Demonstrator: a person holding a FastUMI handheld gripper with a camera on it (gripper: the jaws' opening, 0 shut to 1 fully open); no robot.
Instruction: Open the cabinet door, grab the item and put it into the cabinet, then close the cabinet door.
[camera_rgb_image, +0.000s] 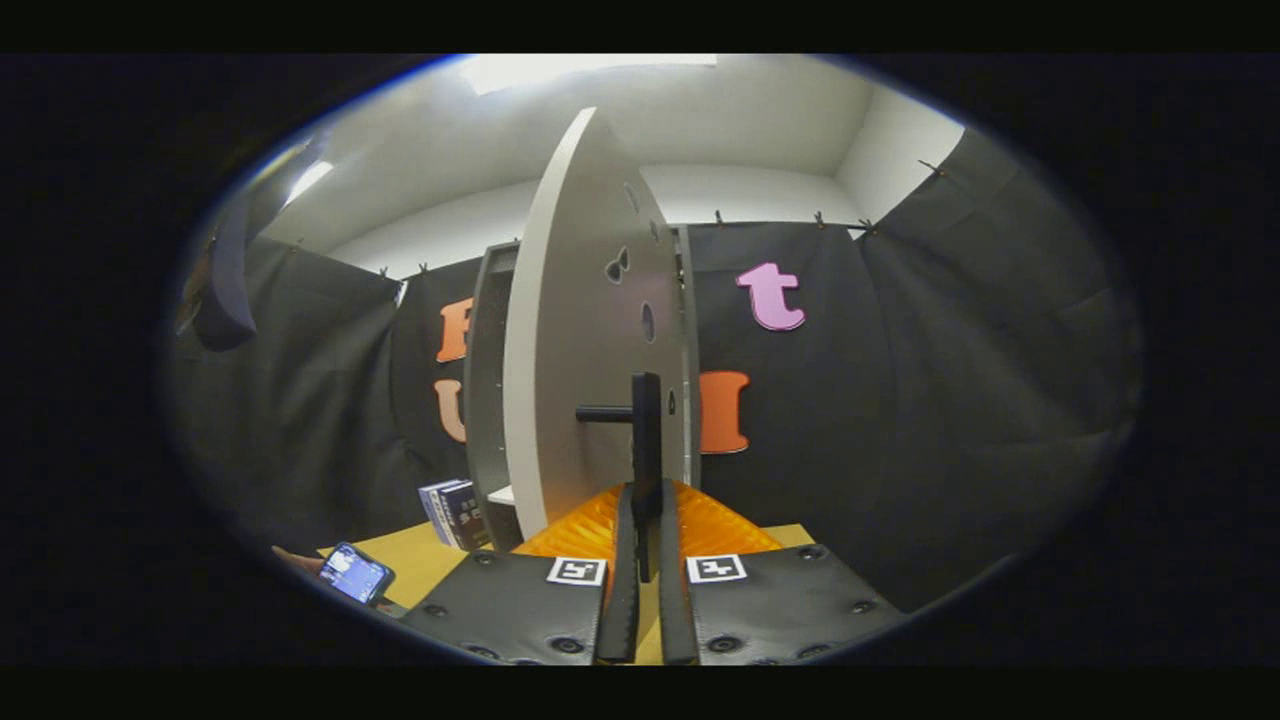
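Claw (646, 520) clamped on door handle (645, 455).

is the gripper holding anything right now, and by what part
Yes. The gripper is shut on the door handle, its fingers pressing the lower end of the upright black bar on the opened cabinet door.

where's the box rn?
Gripper view: the box stands on the table left of the cabinet, beyond the tool shut on the handle.
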